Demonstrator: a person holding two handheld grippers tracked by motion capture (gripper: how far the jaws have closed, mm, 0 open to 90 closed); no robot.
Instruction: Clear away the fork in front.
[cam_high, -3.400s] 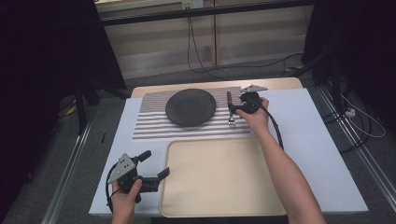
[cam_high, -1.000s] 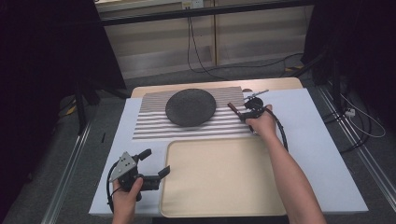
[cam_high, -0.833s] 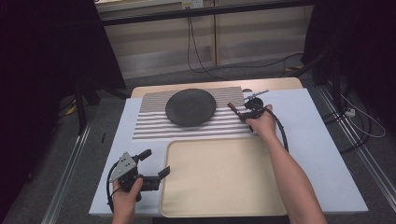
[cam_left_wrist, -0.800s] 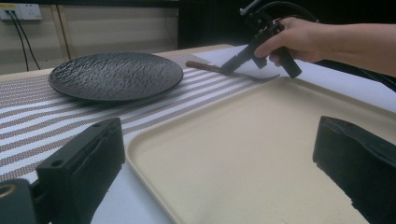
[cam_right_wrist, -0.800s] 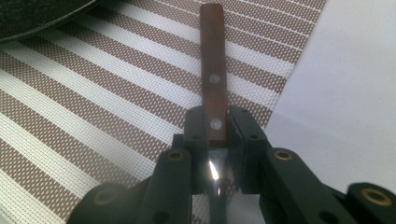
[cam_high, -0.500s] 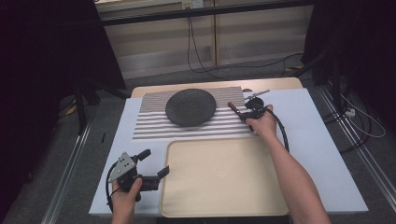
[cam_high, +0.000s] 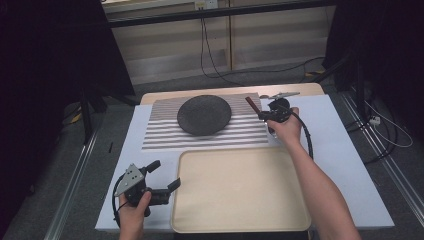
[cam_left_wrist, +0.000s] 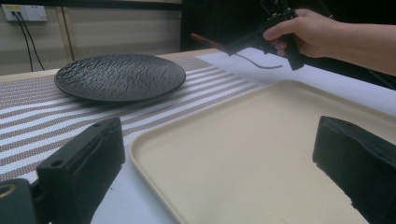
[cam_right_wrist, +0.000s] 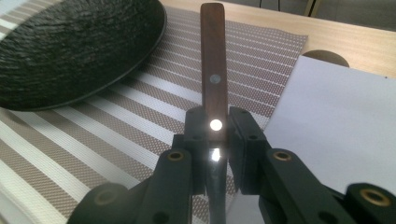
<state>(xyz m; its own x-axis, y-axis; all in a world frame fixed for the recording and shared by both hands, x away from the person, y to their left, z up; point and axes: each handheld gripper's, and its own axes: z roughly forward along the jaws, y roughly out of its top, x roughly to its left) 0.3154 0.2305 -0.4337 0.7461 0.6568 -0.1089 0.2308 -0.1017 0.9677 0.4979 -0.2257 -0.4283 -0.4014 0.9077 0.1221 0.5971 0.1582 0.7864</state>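
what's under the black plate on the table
The black plate sits on a brown-and-white striped placemat, which shows on all sides of it. Whatever lies directly beneath the plate is covered and cannot be seen.

Right gripper (cam_right_wrist: 215, 128), seen along its two black jaws, which close on a utensil with a brown wooden handle (cam_right_wrist: 213, 60) bearing two metal rivets. The handle extends away from the jaws over a brown-and-white striped placemat (cam_right_wrist: 116, 116). A black textured plate (cam_right_wrist: 70, 46) rests on the placemat at upper left. A white sheet (cam_right_wrist: 336, 121) lies at right, with the wooden tabletop (cam_right_wrist: 327, 42) beyond.
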